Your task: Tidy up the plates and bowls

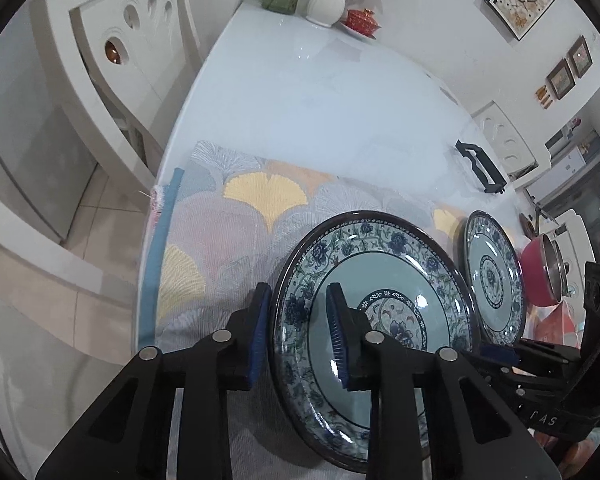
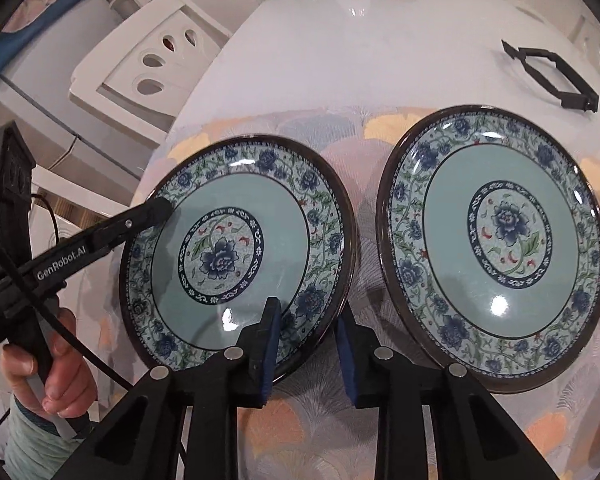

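Two blue floral plates lie side by side on a patterned cloth (image 2: 300, 420). The left plate (image 2: 240, 248) also shows in the left wrist view (image 1: 380, 312). My left gripper (image 1: 298, 332) is open and straddles that plate's left rim, one finger outside, one over the plate; it also shows in the right wrist view (image 2: 156, 210). My right gripper (image 2: 308, 352) is open and straddles the same plate's near right rim. The right plate (image 2: 496, 240) lies untouched and also shows in the left wrist view (image 1: 494, 276).
A red bowl (image 1: 540, 272) sits beyond the right plate. A black frame piece (image 2: 552, 76) lies on the white table (image 1: 320, 100). A white vase (image 1: 328, 0) and a red lidded cup (image 1: 362, 20) stand at the far edge. White chairs (image 1: 120, 60) flank the table.
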`<act>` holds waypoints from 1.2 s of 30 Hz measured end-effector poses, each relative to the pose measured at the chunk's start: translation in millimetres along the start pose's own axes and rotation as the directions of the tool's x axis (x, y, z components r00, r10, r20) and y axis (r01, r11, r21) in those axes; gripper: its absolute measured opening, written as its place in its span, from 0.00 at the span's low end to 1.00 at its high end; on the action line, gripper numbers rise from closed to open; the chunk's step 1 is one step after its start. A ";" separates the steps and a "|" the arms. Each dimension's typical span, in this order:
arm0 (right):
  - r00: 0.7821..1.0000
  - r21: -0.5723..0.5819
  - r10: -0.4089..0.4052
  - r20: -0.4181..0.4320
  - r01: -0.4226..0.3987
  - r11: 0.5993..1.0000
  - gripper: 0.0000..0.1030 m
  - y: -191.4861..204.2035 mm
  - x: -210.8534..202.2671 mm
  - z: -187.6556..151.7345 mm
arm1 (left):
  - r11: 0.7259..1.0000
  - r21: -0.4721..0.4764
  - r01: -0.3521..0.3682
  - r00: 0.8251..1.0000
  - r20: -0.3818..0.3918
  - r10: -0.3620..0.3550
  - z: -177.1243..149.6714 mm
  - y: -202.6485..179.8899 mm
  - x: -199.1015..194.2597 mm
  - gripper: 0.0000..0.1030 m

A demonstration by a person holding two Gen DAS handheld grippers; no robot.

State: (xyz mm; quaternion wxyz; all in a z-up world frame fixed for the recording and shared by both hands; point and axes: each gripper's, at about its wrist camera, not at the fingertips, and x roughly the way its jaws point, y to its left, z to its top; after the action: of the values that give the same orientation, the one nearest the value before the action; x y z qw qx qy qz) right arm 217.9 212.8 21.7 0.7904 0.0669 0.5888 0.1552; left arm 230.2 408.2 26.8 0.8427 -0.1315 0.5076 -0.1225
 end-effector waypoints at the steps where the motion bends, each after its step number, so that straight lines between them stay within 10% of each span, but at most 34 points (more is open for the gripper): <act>1: 1.000 -0.001 0.004 0.005 -0.004 1.000 0.26 -0.6 -4.5 -1.2 | 1.000 0.000 -0.004 1.000 0.009 0.004 -1.1 -2.0 -4.2 0.23; 17: 0.989 -0.019 0.057 0.135 -0.055 0.998 0.26 17.9 -106.8 -41.4 | 1.000 0.003 0.019 0.982 0.188 -0.019 -33.5 -49.0 -121.1 0.18; 36: 0.980 -0.158 0.082 0.178 -0.054 0.986 0.26 39.6 -184.9 -169.2 | 0.995 -0.095 -0.019 0.969 0.242 0.042 -161.4 -83.1 -202.4 0.18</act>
State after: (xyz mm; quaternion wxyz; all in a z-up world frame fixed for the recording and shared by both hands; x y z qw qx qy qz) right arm 2.6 177.2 151.1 0.8385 0.0405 0.4969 0.2200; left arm -11.1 383.6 149.5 0.8936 -0.1761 0.4071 -0.0689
